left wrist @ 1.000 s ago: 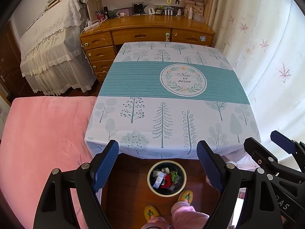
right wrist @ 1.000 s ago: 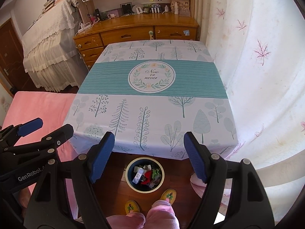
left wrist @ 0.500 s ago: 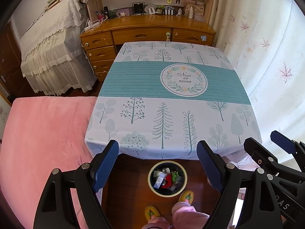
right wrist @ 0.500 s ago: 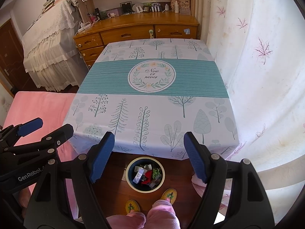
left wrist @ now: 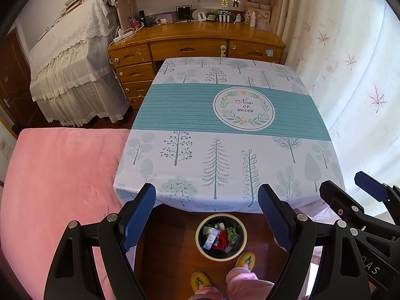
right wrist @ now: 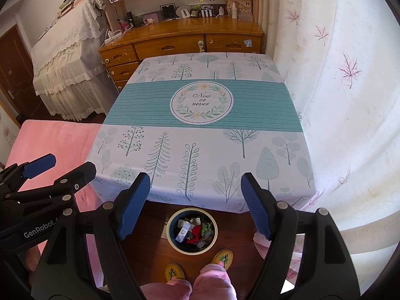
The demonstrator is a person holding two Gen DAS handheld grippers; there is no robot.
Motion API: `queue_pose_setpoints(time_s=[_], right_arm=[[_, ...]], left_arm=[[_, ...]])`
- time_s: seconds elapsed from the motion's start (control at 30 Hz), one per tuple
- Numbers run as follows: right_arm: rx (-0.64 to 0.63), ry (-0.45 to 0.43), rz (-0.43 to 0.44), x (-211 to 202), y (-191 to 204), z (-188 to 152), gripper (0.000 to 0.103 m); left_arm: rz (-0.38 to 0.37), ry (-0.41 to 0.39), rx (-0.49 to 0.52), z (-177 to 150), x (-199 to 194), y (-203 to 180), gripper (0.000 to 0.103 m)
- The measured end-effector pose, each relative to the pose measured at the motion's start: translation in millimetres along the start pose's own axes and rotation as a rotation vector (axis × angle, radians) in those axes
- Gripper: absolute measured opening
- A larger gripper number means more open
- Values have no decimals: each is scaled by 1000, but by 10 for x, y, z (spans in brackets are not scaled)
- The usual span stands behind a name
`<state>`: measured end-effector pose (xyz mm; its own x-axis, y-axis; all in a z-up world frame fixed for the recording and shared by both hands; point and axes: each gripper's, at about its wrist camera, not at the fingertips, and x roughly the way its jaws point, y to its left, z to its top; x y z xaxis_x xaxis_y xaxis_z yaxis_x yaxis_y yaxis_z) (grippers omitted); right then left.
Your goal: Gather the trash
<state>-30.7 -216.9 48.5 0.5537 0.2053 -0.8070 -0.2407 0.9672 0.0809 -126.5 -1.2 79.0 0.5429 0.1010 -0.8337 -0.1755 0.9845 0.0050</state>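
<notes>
Though laden, bin (left wrist: 220, 257) upright, mouth-up.

Bright daylight glows through the curtain (left wrist: 350, 80) on the right, washing it out. The desk (left wrist: 195, 32) top shows glare. Both views are sharp, with fisheye bending and dark corners.

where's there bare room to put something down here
The whole tablecloth is bare, from the near edge above the bin to the far edge at the desk. The pink bed on the left is bare too. The desk's back edge is crowded with small items, and the bin is full of trash.
</notes>
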Motion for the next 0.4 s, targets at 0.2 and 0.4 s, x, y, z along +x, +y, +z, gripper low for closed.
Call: queue_pose_setpoints(time_s=[0.2, 0.4], right_arm=[[-2, 2, 8, 19, 11, 14, 73], [-6, 4, 13, 34, 13, 35, 73]], left_arm=[[10, 1, -5, 15, -5, 12, 85], [17, 4, -10, 65, 13, -5, 85]])
